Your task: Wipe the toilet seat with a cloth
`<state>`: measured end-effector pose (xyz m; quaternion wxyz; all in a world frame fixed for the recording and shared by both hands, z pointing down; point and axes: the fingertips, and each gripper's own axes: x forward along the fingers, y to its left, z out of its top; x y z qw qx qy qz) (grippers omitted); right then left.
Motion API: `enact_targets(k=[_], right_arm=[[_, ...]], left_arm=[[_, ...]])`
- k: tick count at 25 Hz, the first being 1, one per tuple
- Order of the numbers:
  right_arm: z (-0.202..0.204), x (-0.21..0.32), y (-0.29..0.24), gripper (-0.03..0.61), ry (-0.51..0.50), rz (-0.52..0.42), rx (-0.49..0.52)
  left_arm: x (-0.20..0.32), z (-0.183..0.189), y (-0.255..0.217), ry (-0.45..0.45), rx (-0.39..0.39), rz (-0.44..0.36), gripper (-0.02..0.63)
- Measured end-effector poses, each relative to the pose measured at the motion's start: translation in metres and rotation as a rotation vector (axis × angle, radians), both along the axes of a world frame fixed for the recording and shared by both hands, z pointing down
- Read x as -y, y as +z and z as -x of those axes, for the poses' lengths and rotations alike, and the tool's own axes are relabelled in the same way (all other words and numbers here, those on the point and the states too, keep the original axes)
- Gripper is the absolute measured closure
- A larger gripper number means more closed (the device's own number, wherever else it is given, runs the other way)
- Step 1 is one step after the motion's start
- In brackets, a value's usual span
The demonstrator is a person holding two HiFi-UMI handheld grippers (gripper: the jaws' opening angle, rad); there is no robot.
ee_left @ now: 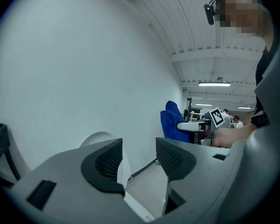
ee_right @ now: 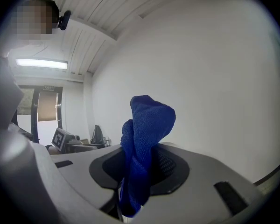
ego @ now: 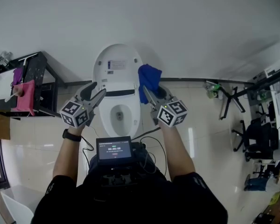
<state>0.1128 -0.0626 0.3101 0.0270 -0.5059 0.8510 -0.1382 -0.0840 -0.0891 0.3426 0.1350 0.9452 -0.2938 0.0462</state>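
A white toilet [ego: 117, 85] stands against the wall, lid up, with its seat [ego: 134, 117] around the open bowl. My right gripper [ego: 149, 93] is shut on a blue cloth [ego: 149, 77] [ee_right: 144, 139] that sticks up between its jaws, held over the toilet's right side near the tank. My left gripper [ego: 96, 94] [ee_left: 136, 158] is open with nothing between its fingers, raised over the toilet's left edge. The left gripper view also shows the blue cloth [ee_left: 173, 123] off to the right.
A black rack [ego: 33, 85] with a pink cloth [ego: 24, 96] stands left of the toilet. Office chairs [ego: 255, 134] and a stand [ego: 231, 99] sit on the tiled floor at right. A screen device [ego: 114, 149] hangs at the person's chest.
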Motion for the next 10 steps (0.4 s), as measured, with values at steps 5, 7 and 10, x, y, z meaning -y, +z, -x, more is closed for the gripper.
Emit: enact_targets(k=[5, 7, 10], right_arm=[[0.0, 0.001, -0.01, 0.456, 0.004, -0.021, 0.008], [-0.002, 0.001, -0.012, 0.456, 0.004, -0.027, 0.008], [-0.002, 0.002, -0.015, 0.457, 0.001, -0.036, 0.008]], left_arm=[[0.002, 0.003, -0.006, -0.009, -0.018, -0.001, 0.385], [0.0, 0.001, -0.008, -0.011, -0.021, -0.003, 0.387], [0.0, 0.0, -0.011, -0.013, -0.019, -0.014, 0.385]])
